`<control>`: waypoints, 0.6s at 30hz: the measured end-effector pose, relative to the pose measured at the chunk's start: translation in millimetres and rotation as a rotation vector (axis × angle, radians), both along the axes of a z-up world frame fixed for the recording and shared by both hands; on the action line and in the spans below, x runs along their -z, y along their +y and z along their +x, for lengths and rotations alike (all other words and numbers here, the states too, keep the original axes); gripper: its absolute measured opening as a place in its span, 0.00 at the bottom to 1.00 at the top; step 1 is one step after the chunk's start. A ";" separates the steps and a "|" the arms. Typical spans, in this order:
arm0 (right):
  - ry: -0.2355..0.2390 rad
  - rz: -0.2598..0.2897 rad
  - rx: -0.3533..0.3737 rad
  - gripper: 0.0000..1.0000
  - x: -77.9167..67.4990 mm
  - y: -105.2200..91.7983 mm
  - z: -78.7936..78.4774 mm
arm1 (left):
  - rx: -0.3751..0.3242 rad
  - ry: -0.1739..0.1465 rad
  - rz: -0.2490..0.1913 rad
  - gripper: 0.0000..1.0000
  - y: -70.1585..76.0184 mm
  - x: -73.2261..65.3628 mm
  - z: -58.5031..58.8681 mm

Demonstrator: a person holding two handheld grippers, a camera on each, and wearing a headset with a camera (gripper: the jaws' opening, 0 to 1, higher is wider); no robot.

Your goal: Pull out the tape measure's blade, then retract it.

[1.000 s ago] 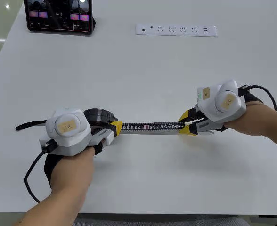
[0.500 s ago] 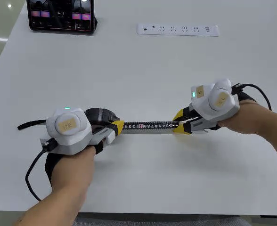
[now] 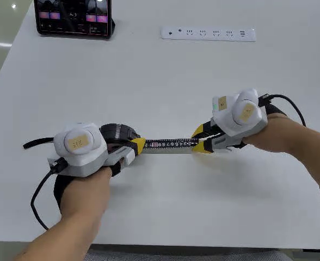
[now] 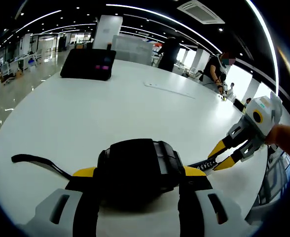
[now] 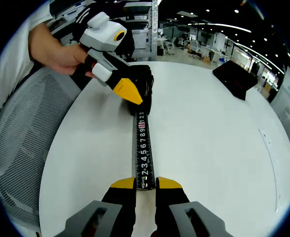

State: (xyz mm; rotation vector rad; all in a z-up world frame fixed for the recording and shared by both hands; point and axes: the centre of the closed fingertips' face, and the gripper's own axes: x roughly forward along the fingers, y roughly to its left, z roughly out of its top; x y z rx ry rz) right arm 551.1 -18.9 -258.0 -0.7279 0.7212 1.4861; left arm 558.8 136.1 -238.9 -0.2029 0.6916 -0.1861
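Left gripper (image 3: 135, 145) clamped across the tape measure case (image 3: 116, 133), jaws hugging both sides in the left gripper view. Right gripper (image 3: 200, 140) pinched shut on the free end of the blade (image 3: 168, 144).

Change: the right gripper has come in toward the case over the last second and the exposed blade is shorter. The case hasn't shifted. I read that as pull-out done and retraction under way, with the blade being walked back in under control.

Case sits on the worktop (image 3: 160, 81) left of centre, toward the near edge, with the blade running right along that edge.

Looks: black case, black strap (image 3: 37, 144) trailing left. Blade is dark with white numerals and a red mark, straight, no kink.
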 end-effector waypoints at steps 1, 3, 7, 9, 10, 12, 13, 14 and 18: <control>0.003 0.005 0.001 0.11 -0.5 1.8 0.0 | 0.001 0.000 0.001 0.61 0.0 -0.1 0.0; 0.003 0.006 0.001 0.11 0.0 3.8 0.1 | 0.001 0.000 0.001 0.61 0.1 -0.1 0.0; 0.004 0.013 -0.003 0.11 -0.2 10.0 0.5 | -0.003 0.001 -0.006 0.61 0.3 -0.6 -0.1; 0.006 0.019 -0.005 0.11 -0.8 13.4 1.1 | -0.004 0.002 -0.011 0.61 0.5 -0.6 0.0; 0.006 0.020 -0.007 0.11 -0.7 14.8 1.4 | -0.005 0.002 -0.012 0.61 0.5 -0.6 0.0; 0.007 0.021 -0.011 0.11 -0.3 18.0 1.4 | -0.005 0.004 -0.013 0.61 0.6 -0.4 0.2; 0.007 0.021 -0.013 0.11 -0.4 19.3 1.4 | -0.005 0.004 -0.014 0.61 0.6 -0.2 0.3; 0.008 0.022 -0.014 0.11 -0.7 20.9 0.9 | -0.006 0.004 -0.015 0.61 0.6 -0.3 0.3; 0.015 0.027 -0.015 0.11 -1.7 26.1 0.0 | -0.007 0.005 -0.018 0.61 0.8 -0.2 0.4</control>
